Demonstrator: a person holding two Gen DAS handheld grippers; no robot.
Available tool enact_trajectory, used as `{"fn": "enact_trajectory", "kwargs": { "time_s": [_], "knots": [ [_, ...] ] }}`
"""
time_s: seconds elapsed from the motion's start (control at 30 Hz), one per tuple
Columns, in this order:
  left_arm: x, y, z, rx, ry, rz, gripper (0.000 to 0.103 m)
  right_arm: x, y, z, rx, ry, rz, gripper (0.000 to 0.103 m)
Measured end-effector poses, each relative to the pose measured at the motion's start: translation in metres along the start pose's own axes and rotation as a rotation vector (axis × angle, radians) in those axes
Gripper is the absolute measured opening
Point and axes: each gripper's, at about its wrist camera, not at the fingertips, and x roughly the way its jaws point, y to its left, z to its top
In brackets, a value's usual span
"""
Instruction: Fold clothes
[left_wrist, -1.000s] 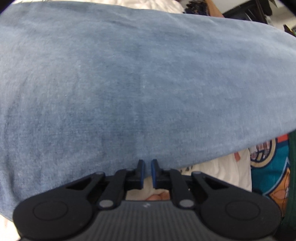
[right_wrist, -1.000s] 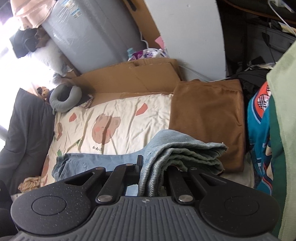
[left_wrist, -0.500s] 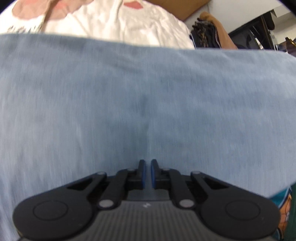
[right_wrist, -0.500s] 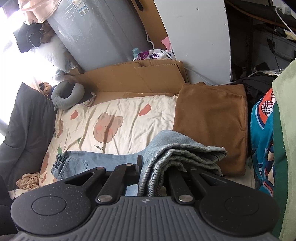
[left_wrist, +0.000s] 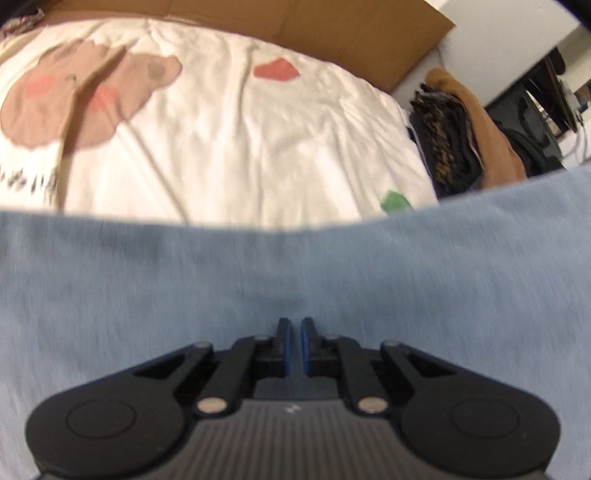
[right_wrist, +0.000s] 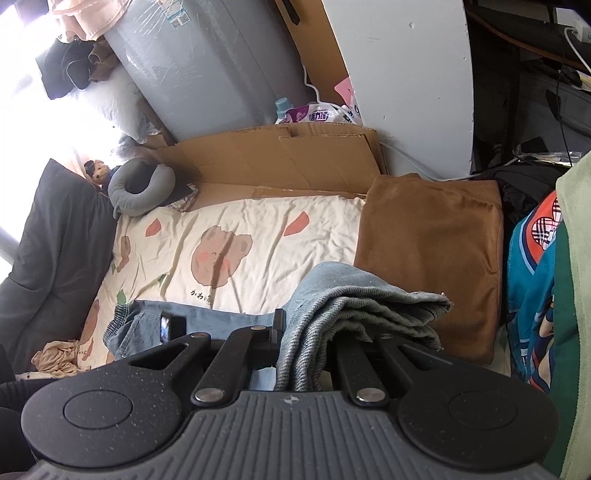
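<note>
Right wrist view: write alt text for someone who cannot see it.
The right gripper is shut on a bunched fold of blue jeans, the rest of which trails left across a cream cartoon-print bedsheet. A folded brown garment lies on the bed to the right, with flattened cardboard and a grey neck pillow behind.

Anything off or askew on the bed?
Mostly fine. The jeans bunch unevenly in the right tongs, layers splayed. A crumpled tan garment lies loose at the sheet's edge.

Bunched light-blue denim jeans (right_wrist: 354, 306) are hiding my right gripper's (right_wrist: 301, 328) far finger, while motion is blurring the bear-print white bedsheet (left_wrist: 207, 122) ahead.
</note>
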Motion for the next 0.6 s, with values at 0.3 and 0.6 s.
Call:
{"fn": "enact_trajectory", "kwargs": {
  "time_s": [0.3,0.6],
  "knots": [
    [0.001,-0.008,0.053,-0.018,-0.059,0.038,0.018,0.002,0.012,0.014,-0.052,0.022,0.007,0.004],
    [-0.068,-0.003,0.067,0.005,-0.054,0.016,0.063,0.004,0.032,0.030,-0.066,0.034,0.051,0.004]
  ]
}}
